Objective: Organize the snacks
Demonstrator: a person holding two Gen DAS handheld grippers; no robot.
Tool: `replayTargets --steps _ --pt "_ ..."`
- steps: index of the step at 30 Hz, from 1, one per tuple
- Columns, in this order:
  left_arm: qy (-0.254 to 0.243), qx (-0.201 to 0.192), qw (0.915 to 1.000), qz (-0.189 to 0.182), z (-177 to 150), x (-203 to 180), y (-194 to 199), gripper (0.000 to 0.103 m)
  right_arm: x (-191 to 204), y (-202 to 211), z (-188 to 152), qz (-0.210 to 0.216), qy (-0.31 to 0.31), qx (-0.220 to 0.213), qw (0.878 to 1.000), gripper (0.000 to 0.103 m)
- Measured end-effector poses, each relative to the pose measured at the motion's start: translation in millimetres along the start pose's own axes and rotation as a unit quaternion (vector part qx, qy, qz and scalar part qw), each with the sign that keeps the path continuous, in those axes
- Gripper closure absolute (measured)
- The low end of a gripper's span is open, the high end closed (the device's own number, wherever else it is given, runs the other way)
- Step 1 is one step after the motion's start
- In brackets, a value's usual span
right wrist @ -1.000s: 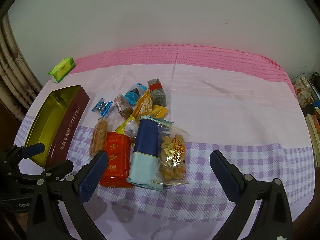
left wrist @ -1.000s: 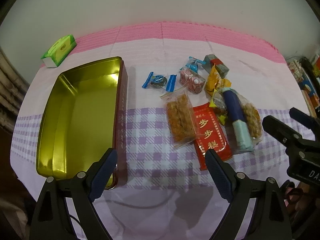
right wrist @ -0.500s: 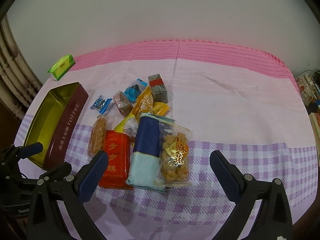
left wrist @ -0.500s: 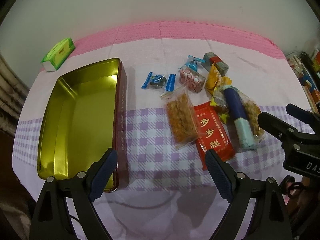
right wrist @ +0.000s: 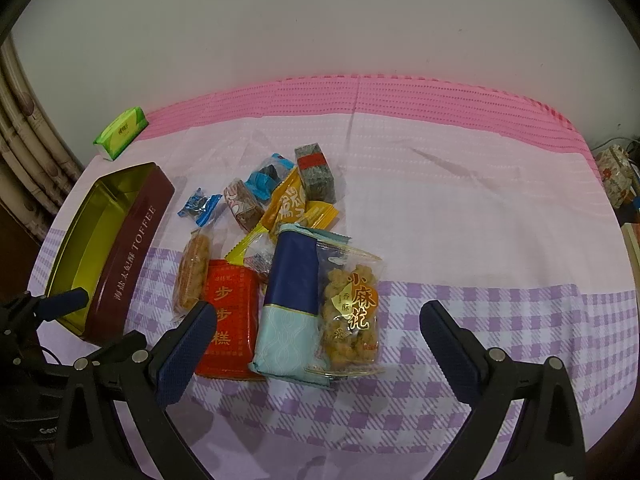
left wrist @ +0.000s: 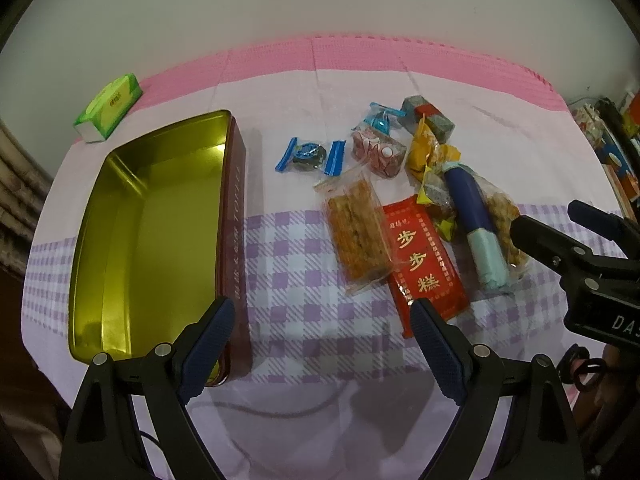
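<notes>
An open, empty gold-lined maroon toffee tin [left wrist: 140, 236] [right wrist: 132, 248] stands at the left of the table. Right of it lies a pile of several snacks: a red packet [left wrist: 424, 256] [right wrist: 230, 312], a clear biscuit pack [left wrist: 356, 228], a navy and light-blue pack [right wrist: 290, 300], a clear bag of fried twists [right wrist: 352, 312], a blue-wrapped candy [left wrist: 310, 155], yellow packets [right wrist: 290, 204] and a grey block with a red band [right wrist: 316, 172]. My left gripper [left wrist: 320, 320] is open and empty above the near cloth. My right gripper [right wrist: 316, 328] is open and empty, hovering near the twists bag.
A green tissue pack [left wrist: 110, 106] lies at the back left. The checked and pink cloth [right wrist: 480, 208] covers the table up to a white wall. Boxes and clutter [left wrist: 616, 148] stand beyond the right edge. A curtain [right wrist: 24, 152] hangs at the left.
Both grippers have drifted slightly forward and upward over the table; the snacks and tin sit a little lower in both views. Nothing was taken hold of.
</notes>
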State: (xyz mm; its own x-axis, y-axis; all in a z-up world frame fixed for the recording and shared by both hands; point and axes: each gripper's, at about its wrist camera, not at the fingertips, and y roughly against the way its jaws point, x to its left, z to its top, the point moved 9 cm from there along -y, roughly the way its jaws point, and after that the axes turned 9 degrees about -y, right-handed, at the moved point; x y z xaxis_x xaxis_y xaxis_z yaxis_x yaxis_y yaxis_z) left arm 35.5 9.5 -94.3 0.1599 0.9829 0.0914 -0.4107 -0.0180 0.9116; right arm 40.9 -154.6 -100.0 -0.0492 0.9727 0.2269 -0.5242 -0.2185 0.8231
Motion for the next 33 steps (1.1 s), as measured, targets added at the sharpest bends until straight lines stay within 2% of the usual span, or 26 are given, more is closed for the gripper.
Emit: replayTargets --steps 25,33 --pt "0.013 0.006 0.9998 0.013 4 8 -8 0.014 -1 -5 -3 0.005 -0.006 0.007 1.0 0.002" --pt "0.009 -0.001 0.9998 0.016 9 6 -10 0.014 -5 -11 -1 0.01 -0.011 0.015 1.0 0.01"
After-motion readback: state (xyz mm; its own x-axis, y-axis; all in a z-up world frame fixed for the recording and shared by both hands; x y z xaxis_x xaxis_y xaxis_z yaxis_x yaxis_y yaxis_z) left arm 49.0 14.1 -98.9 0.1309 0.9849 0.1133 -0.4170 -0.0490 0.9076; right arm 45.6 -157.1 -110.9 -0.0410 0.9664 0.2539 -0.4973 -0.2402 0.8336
